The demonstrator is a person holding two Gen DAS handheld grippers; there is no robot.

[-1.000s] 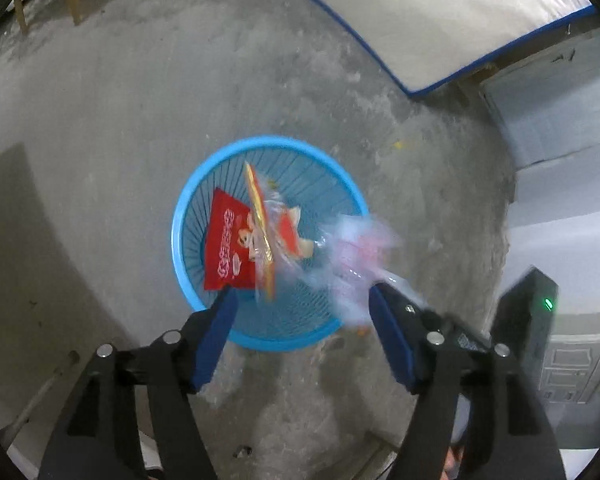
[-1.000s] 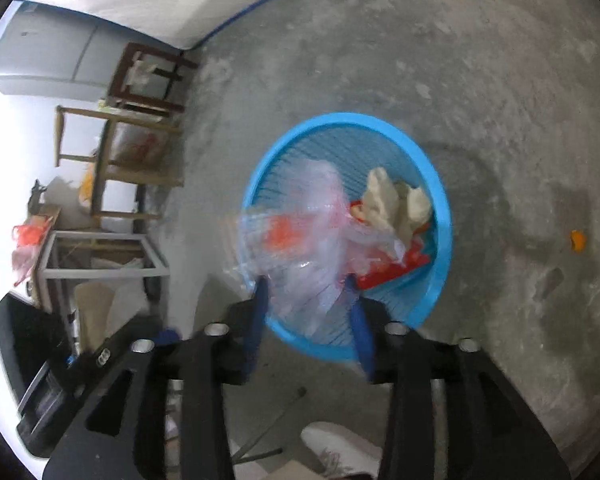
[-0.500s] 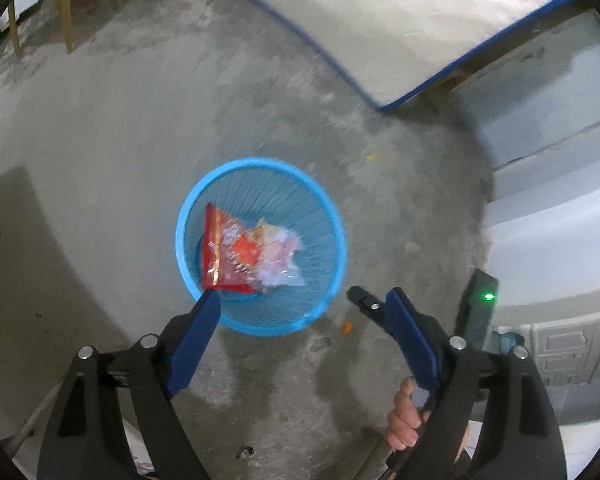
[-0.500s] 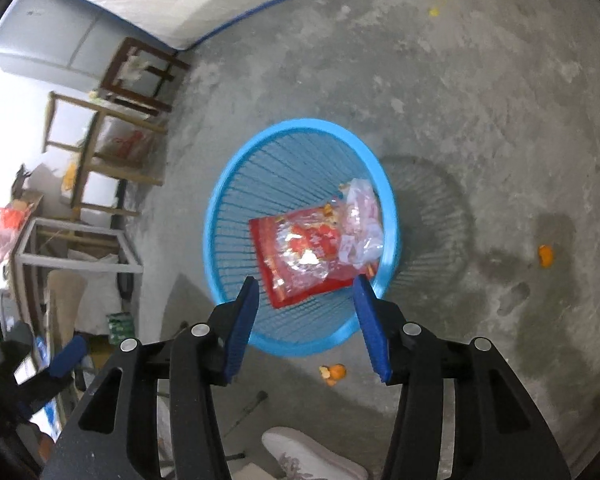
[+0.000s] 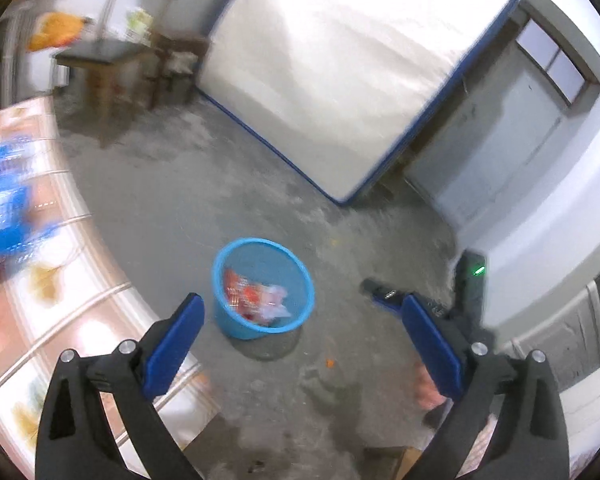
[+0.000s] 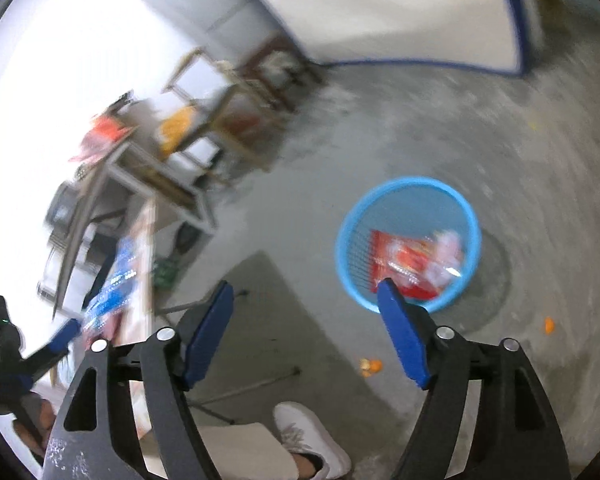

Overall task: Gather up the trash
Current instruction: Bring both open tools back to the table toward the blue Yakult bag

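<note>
In the left wrist view, the left claw (image 5: 300, 318) is held wide open and empty above the floor (image 5: 188, 200); the bin (image 5: 263, 294) is seen between its fingers, with a red wrapper (image 5: 246, 294) and clear plastic (image 5: 274, 306) inside. A counter (image 5: 60, 280) is seen at left.

In the right wrist view, the right claw (image 6: 304, 312) is likewise spread open and empty; the bin (image 6: 408, 240) is seen standing on the floor, with orange scraps (image 6: 370, 366) lying nearby.
</note>
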